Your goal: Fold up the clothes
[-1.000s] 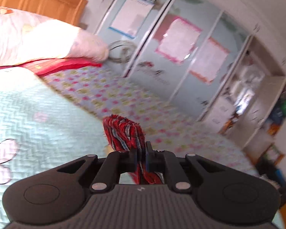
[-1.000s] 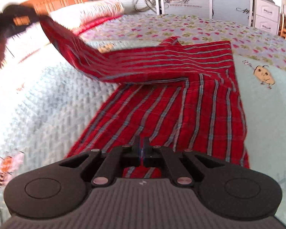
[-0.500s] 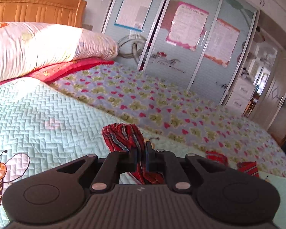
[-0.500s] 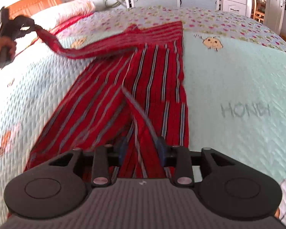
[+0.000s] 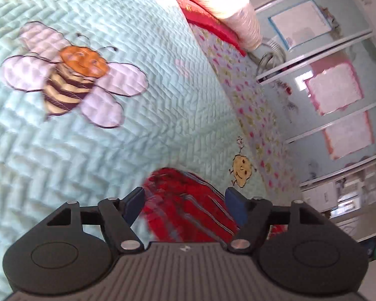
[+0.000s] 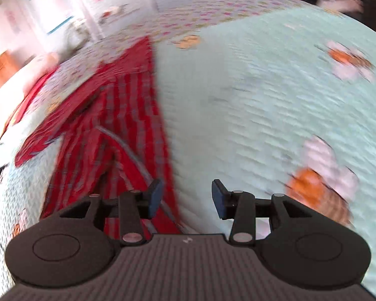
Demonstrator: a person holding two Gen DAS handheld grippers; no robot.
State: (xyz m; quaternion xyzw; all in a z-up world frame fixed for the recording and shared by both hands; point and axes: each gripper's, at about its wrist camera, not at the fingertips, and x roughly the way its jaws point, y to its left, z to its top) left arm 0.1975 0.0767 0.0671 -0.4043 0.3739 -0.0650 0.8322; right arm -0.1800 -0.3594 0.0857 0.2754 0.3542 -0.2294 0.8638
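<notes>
Left claw (image 5: 184, 204): jaws apart, red striped cloth garment (image 5: 188, 210) bunched loose between them; it was clamped half a second ago.
Right claw (image 6: 185, 198): jaws wide, garment (image 6: 107, 130) released, lying left on the pale-green quilted bedspread (image 6: 250, 95).

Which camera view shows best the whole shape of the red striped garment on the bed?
The right wrist view, though blurred: the red striped garment lies spread along the quilt, beside the open right tongs. The left wrist view shows only a bunched end between the open left tongs.
</notes>
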